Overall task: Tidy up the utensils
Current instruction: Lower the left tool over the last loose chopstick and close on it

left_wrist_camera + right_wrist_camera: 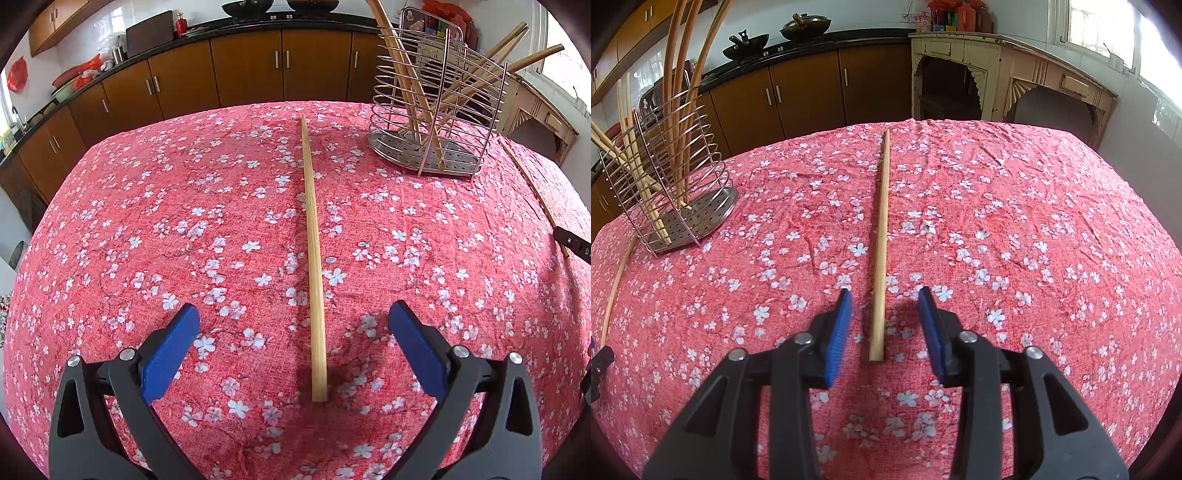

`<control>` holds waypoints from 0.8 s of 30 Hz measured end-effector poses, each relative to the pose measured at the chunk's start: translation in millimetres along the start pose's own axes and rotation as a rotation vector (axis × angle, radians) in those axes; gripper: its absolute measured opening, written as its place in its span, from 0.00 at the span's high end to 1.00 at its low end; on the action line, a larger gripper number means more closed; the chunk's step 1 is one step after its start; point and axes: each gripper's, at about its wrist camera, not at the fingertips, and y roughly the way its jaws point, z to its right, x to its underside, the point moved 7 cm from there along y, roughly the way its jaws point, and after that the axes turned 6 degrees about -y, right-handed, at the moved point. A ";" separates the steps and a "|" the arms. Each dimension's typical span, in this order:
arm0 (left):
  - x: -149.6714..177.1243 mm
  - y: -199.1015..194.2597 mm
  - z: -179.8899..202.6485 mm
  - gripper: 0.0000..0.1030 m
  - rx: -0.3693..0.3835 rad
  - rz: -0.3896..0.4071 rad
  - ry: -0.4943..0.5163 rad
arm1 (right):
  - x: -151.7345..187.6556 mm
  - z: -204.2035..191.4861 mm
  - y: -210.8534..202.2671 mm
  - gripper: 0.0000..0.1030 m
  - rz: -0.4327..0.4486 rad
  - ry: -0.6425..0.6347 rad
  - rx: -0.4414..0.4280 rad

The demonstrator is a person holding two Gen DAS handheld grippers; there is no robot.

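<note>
A wooden chopstick [314,266] lies flat on the red flowered tablecloth, pointing away from my left gripper [293,314], which is open with the stick's near end between its blue pads. A second chopstick [881,251] lies in front of my right gripper [886,299], which is open and straddles its near end. A wire utensil holder [436,110] with several chopsticks stands far right in the left wrist view and far left in the right wrist view [668,177].
Each loose chopstick also shows at the other view's edge [532,192] [617,288]. Brown kitchen cabinets [243,70] run behind the table. A cream wooden sideboard [997,74] stands at the back right. The tablecloth [1034,240] covers the whole table.
</note>
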 end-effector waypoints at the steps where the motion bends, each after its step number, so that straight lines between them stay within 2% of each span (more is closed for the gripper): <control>1: 0.1 0.3 0.5 0.02 0.000 0.000 0.000 | -0.9 -1.0 0.5 0.60 -0.001 -0.003 0.001; 9: -0.1 0.2 0.3 0.02 -0.002 0.000 0.001 | 10.6 0.4 -9.8 0.61 0.001 -0.009 -0.006; 15: 0.0 0.0 0.7 0.02 -0.002 -0.001 0.001 | 19.1 0.3 -18.6 0.73 0.003 -0.006 0.004; 19: 3.0 -3.8 -1.9 0.02 0.005 0.002 -0.002 | 20.6 -8.7 -21.7 0.85 0.005 -0.043 0.002; 21: 8.5 -13.4 -2.5 0.02 0.064 0.022 -0.010 | 20.6 -10.1 -20.8 0.87 0.005 -0.046 -0.003; 24: 16.2 -29.8 -3.1 0.05 0.103 0.062 0.010 | 20.5 -10.8 -21.3 0.90 0.006 -0.046 -0.016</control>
